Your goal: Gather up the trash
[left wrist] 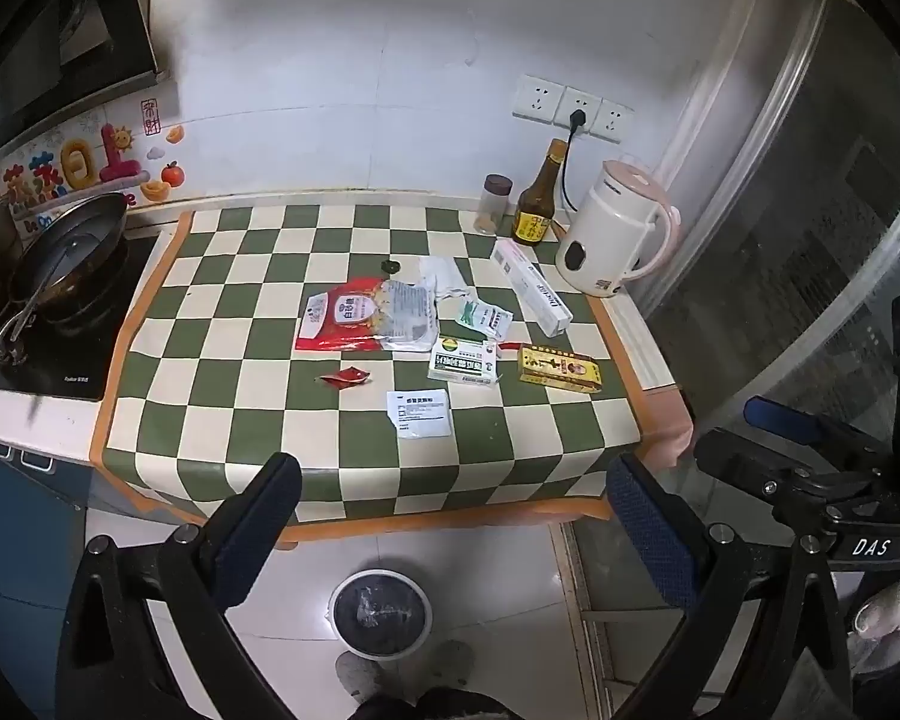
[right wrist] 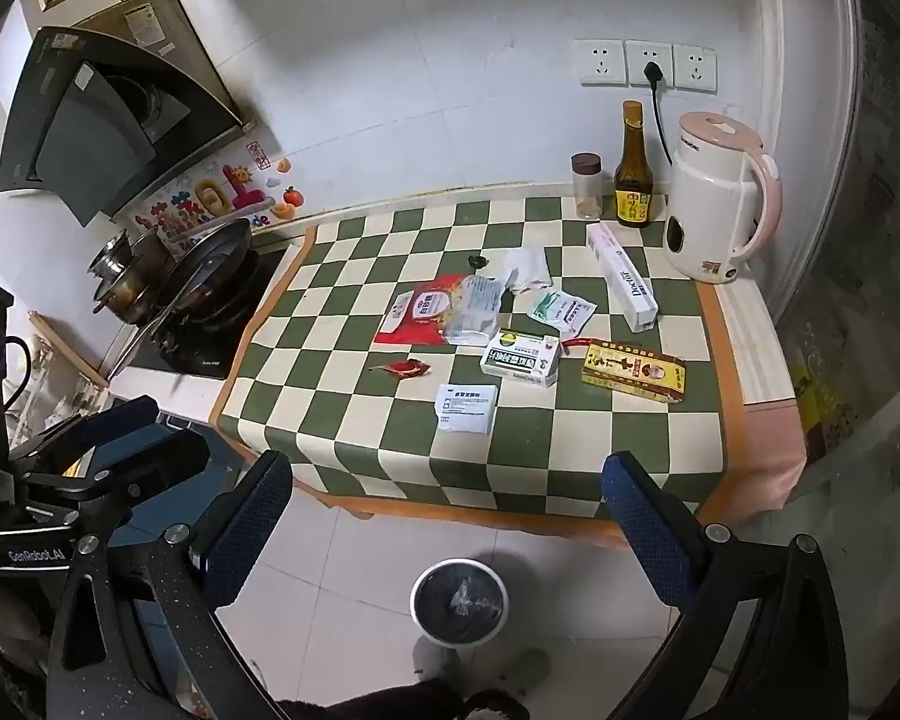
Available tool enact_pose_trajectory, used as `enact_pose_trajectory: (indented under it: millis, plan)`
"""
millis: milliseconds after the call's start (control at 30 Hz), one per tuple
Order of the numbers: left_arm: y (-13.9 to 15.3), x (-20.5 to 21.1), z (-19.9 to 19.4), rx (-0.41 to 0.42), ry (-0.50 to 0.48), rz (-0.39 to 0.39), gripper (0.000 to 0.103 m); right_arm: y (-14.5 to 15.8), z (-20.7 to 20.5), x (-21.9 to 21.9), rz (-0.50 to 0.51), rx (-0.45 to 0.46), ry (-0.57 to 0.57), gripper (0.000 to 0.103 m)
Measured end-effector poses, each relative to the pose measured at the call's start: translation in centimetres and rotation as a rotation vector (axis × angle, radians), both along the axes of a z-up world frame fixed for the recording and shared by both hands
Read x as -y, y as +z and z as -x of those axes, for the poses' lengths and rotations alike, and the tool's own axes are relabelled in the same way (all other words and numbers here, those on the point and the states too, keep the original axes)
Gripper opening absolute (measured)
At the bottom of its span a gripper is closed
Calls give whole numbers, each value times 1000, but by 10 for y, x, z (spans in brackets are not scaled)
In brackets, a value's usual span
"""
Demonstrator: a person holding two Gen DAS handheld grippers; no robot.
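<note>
Paper wrappers [left wrist: 421, 414] and boxes [left wrist: 464, 362] all remain on the desk [left wrist: 222, 420]; both tools [left wrist: 450, 516] [right wrist: 450, 510] wide open, empty; bin [left wrist: 380, 613] awaiting.

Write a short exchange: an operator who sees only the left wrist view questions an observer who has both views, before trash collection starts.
Operator: Is there anything past the counter's right end?
Observer: Yes, a yellow object sits low beyond the checkered mat. I cannot tell what it is.
Operator: What stands behind the pan by the stove?
Observer: A steel pot, apparently with a glass lid, right beside the pan.
</note>
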State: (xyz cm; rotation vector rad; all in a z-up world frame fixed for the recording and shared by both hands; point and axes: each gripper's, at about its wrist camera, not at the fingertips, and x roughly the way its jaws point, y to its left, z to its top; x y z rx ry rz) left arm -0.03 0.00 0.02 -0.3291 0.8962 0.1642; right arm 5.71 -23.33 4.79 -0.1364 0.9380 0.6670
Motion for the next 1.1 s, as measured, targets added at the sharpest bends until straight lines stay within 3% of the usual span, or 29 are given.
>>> enact_pose_trajectory:
  millis: [1100]
  plan:
    - [-1, 1, 2, 7, -2, 53, 103, -2, -5, 0, -30, -55, 43, 103]
